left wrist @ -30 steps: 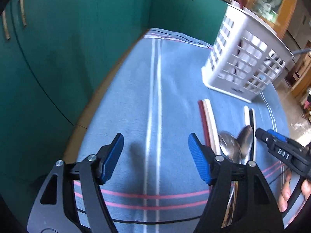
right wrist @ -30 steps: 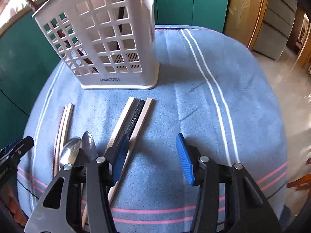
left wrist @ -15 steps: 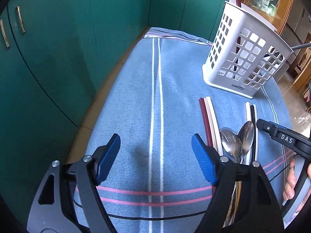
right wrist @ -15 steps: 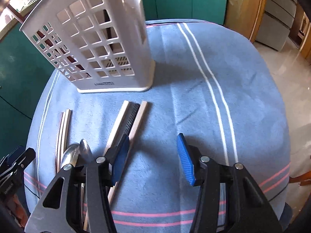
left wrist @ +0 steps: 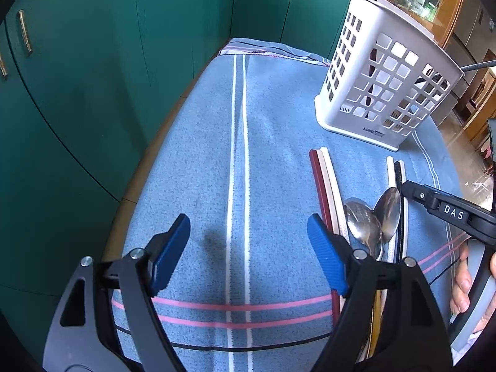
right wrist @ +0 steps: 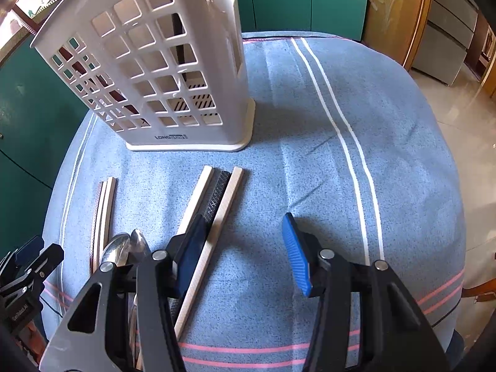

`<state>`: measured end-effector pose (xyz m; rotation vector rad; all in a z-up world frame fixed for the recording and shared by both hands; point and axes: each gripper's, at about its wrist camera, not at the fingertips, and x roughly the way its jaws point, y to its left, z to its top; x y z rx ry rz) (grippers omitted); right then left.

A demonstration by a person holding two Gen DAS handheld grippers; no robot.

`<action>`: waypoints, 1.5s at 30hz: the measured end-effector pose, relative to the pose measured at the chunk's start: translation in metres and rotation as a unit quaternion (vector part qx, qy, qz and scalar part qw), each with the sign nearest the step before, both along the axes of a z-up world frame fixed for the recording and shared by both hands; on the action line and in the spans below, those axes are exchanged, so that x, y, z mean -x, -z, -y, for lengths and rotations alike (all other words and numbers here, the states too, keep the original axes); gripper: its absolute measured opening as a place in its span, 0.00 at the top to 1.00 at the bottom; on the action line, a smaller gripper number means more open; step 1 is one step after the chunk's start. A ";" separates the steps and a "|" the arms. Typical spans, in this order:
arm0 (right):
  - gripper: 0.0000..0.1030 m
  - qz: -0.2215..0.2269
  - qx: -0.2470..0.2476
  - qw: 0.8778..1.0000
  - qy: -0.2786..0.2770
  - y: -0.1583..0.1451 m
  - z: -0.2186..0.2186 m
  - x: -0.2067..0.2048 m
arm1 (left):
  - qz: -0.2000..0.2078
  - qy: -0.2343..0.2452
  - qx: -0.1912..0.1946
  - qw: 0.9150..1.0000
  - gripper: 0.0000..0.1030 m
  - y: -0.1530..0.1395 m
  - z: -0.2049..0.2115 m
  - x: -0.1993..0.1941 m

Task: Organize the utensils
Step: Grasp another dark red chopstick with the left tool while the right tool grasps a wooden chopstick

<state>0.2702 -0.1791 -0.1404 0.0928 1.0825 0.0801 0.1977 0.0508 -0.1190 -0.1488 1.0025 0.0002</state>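
Note:
A white lattice utensil basket (left wrist: 381,93) stands upright on the blue striped cloth; it also shows in the right wrist view (right wrist: 155,71), with a dark red stick inside. In front of it lie a red and cream chopstick pair (left wrist: 324,183), two steel spoons (left wrist: 372,217) and a cream and black chopstick set (right wrist: 214,204). My left gripper (left wrist: 248,248) is open and empty above bare cloth, left of the utensils. My right gripper (right wrist: 238,248) is open and empty; its left finger (right wrist: 190,252) hangs over the cream and black set.
Green cabinets (left wrist: 93,77) surround the table on the left and behind. The cloth-covered table's (right wrist: 387,155) rounded edge drops to a tiled floor on the right. Wooden furniture (right wrist: 396,9) stands at the back right.
Both grippers have drawn back and risen slightly, so the basket looks larger and nearer in the right wrist view. Both stay open and empty; the utensils have not moved.

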 end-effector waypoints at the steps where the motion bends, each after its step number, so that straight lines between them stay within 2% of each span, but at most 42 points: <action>1: 0.51 0.001 -0.007 1.000 -0.001 0.000 0.001 0.001 | 0.000 0.002 0.002 1.000 0.25 0.000 0.000 0.000; 9: 0.51 -0.003 0.011 1.000 0.008 0.002 0.006 0.007 | 0.002 0.017 0.005 1.000 0.24 -0.001 0.005 0.000; 13: 0.51 0.003 0.004 1.000 0.018 0.000 0.014 0.011 | 0.001 0.013 0.005 1.000 0.24 0.000 0.002 0.001; 19: 0.51 0.001 -0.001 1.000 -0.001 0.000 0.009 0.011 | -0.003 0.024 0.006 1.000 0.23 0.005 0.011 -0.001; 21: 0.51 -0.004 0.015 1.000 0.005 0.005 0.009 0.011 | -0.004 0.029 0.005 1.000 0.23 0.006 0.015 -0.003; 28: 0.51 -0.005 0.015 0.999 0.033 0.004 0.033 0.025 | -0.010 0.037 0.000 0.999 0.23 0.013 0.023 -0.015; 31: 0.51 -0.004 0.011 0.999 0.036 0.004 0.039 0.028 | -0.011 0.044 -0.024 0.999 0.23 0.017 0.030 -0.020; 34: 0.50 -0.004 0.009 0.999 0.037 0.004 0.043 0.032 | -0.010 0.049 -0.031 0.998 0.22 0.017 0.033 -0.022; 41: 0.50 -0.004 0.007 0.999 0.039 0.003 0.044 0.032 | -0.006 0.036 -0.073 0.997 0.20 0.013 0.028 -0.023; 45: 0.50 -0.004 0.012 0.999 0.041 0.003 0.043 0.026 | -0.005 0.034 -0.073 0.997 0.20 0.008 0.025 -0.035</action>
